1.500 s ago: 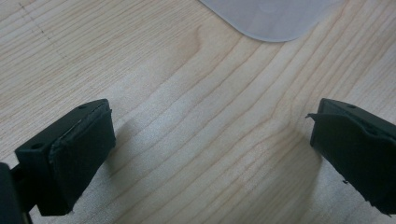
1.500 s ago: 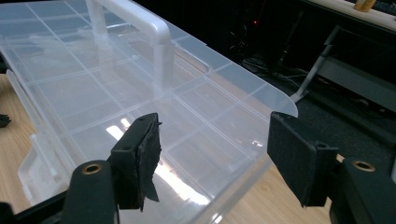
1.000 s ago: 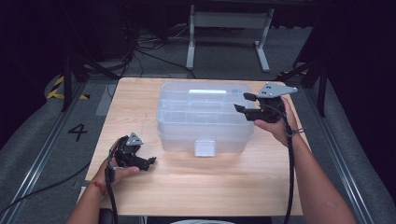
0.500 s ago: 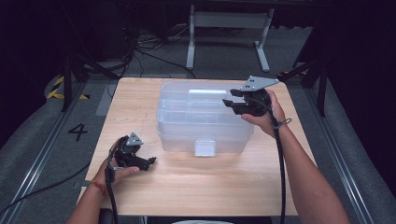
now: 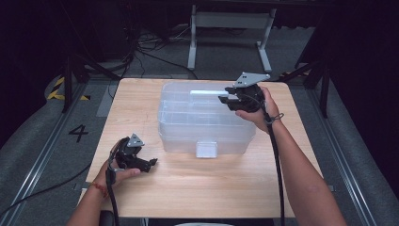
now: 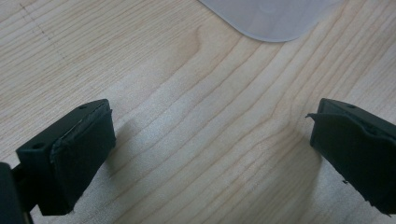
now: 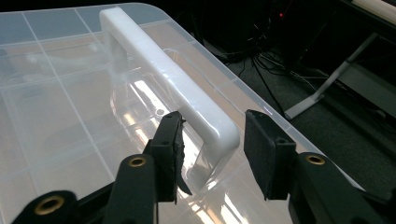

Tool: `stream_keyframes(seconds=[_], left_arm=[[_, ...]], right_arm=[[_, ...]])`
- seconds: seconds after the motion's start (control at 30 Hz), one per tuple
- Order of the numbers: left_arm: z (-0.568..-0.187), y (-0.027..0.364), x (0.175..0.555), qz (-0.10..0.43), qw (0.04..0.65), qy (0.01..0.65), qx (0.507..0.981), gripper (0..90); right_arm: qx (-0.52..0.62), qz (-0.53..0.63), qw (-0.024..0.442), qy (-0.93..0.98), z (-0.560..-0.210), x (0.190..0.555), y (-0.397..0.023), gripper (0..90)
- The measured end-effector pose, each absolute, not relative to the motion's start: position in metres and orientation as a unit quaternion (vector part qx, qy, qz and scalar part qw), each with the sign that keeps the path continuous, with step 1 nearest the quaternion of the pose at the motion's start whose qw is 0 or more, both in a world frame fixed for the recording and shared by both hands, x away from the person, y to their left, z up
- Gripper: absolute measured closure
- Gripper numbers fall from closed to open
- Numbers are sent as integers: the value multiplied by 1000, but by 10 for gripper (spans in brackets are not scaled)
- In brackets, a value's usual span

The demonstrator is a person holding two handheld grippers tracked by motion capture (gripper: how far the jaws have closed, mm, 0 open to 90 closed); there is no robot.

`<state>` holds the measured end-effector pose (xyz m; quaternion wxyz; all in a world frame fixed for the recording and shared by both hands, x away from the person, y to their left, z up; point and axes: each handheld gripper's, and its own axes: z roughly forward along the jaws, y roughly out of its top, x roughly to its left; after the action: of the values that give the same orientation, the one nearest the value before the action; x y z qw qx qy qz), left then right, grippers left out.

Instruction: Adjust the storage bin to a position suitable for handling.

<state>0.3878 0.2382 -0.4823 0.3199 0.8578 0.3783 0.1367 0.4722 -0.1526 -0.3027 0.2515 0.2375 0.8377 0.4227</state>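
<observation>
Right gripper view: right gripper (image 7: 212,154) straddles the handle (image 7: 168,70) end on the clear box (image 5: 207,117) at mid-desk (image 5: 197,188), fingers spread, not yet pinching. A shallow corner grip could slip. Left gripper (image 6: 210,154), fingers spread, hovers empty at near left.

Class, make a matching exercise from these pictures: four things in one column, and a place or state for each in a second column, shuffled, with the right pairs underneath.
Things:
1. left hand-held gripper
2. right hand-held gripper
3. white handle
4. latch

Places or states:
A. on top of the clear box's lid
B. open, low over the bare table
C. on the box's front wall
D. open, jaws either side of the handle's end

Pairs: 1-B, 2-D, 3-A, 4-C
</observation>
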Motion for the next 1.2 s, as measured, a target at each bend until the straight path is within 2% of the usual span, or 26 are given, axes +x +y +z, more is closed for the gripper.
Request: stream_keyframes(seconds=[0.27, 0.3, 0.37, 0.4, 0.43, 0.47, 0.5, 0.57, 0.67, 0.73, 1.03, 1.2], left_arm=[[-481, 239, 388, 134, 318, 380, 858, 23], [-479, 239, 388, 145, 319, 376, 858, 54], [-477, 238, 387, 139, 327, 380, 854, 186], [-476, 237, 387, 139, 326, 377, 856, 221], [-473, 235, 386, 143, 325, 368, 859, 200], [-471, 233, 385, 138, 334, 359, 861, 219], [-469, 231, 383, 141, 341, 349, 862, 315], [-465, 228, 381, 147, 342, 341, 863, 291], [-459, 225, 378, 155, 355, 337, 858, 315], [-453, 225, 376, 177, 357, 330, 855, 341], [-422, 218, 368, 197, 413, 316, 831, 416], [-415, 213, 366, 203, 418, 309, 830, 436]], right_arm=[[238, 407, 254, 845, -304, 475, -149, 656], [237, 406, 254, 845, -304, 475, -148, 670], [233, 403, 256, 847, -303, 475, -147, 684], [233, 402, 257, 847, -303, 475, -147, 684], [235, 401, 258, 847, -303, 475, -146, 684], [236, 399, 259, 847, -302, 475, -146, 685], [236, 398, 258, 848, -302, 475, -146, 685], [238, 397, 257, 848, -302, 477, -146, 685], [239, 395, 257, 849, -301, 477, -145, 685], [238, 393, 256, 851, -300, 477, -145, 686], [245, 391, 258, 849, -297, 479, -144, 685], [246, 384, 259, 851, -294, 480, -143, 685]])
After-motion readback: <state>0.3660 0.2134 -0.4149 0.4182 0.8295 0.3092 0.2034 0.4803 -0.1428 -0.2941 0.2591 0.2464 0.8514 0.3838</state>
